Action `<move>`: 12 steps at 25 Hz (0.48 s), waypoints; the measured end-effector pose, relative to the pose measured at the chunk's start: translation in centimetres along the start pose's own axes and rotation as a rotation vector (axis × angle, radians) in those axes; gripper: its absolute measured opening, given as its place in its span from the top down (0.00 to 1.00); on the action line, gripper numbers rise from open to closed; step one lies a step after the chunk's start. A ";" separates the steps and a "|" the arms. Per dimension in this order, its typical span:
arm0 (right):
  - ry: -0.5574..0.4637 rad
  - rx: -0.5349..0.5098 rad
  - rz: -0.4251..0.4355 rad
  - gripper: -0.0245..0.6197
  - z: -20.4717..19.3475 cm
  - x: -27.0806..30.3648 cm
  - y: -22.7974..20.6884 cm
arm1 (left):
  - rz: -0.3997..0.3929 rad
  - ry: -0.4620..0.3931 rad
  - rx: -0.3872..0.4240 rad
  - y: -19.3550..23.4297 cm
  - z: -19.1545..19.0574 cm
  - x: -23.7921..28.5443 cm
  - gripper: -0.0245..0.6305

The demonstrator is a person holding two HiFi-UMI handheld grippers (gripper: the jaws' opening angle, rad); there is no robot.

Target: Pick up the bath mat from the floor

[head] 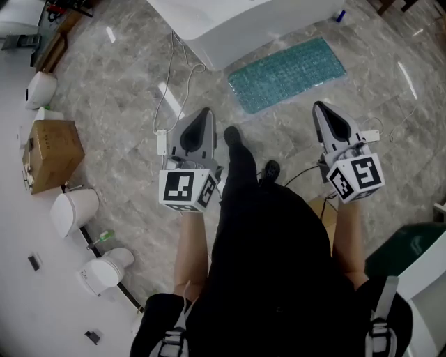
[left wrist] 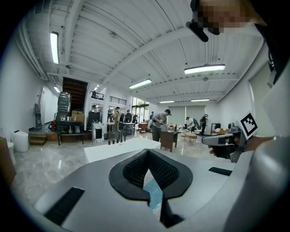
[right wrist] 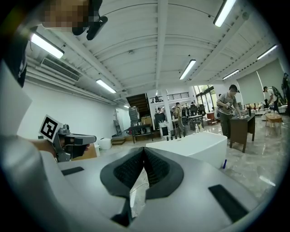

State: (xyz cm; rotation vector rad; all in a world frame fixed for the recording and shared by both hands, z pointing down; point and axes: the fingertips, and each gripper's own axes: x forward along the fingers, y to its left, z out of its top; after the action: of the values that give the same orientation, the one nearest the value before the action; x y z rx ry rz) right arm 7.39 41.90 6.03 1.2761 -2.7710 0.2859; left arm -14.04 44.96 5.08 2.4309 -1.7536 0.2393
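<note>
- My left gripper (head: 205, 111) has its jaws closed tip to tip with nothing between them. My right gripper (head: 319, 107) shows the same: jaws together, empty.
- The bath mat (head: 287, 74), teal with a bubbled texture, lies flat on the floor (head: 118, 90) just beside the white tub (head: 223, 21), along the tub's near side. Both grippers hang on my side of the tub, well apart from the mat.
- Assessment: the step in hand is the approach; the pick-up is not yet begun.
- Recommended method: open one pair of jaws before descending, and aim for a corner or edge of the mat on the side away from the tub. The mat offers no raised lip, so one jaw must slide under the edge.
- The mat looks thin and limp and will likely droop. The second gripper on the opposite edge should keep it from dragging.
- Risk: the mat may cling to the polished surface.
- Surface: grey marbled stone, glossy, reflecting the ceiling lights. A white cable (head: 167, 90) trails from the tub's near corner; keep clear of it.
- Room: a large hall with strip lights, with people at tables beyond the tub. A cardboard box (head: 52, 153) sits well apart from the tub.
</note>
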 end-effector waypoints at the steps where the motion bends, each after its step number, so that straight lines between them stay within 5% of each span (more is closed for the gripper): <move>1: 0.003 0.005 0.004 0.94 -0.1 0.3 0.0 | 0.000 0.005 0.000 0.1 -0.1 0.2 0.95; 12: 0.028 0.030 -0.014 0.94 -0.3 5.8 -3.6 | -0.027 0.045 -0.030 2.7 -1.4 7.4 0.95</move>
State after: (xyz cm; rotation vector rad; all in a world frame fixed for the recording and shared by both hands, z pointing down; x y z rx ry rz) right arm 6.39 35.32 7.68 1.2878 -2.7431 0.3433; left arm -14.37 37.57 8.03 2.4076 -1.6929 0.2611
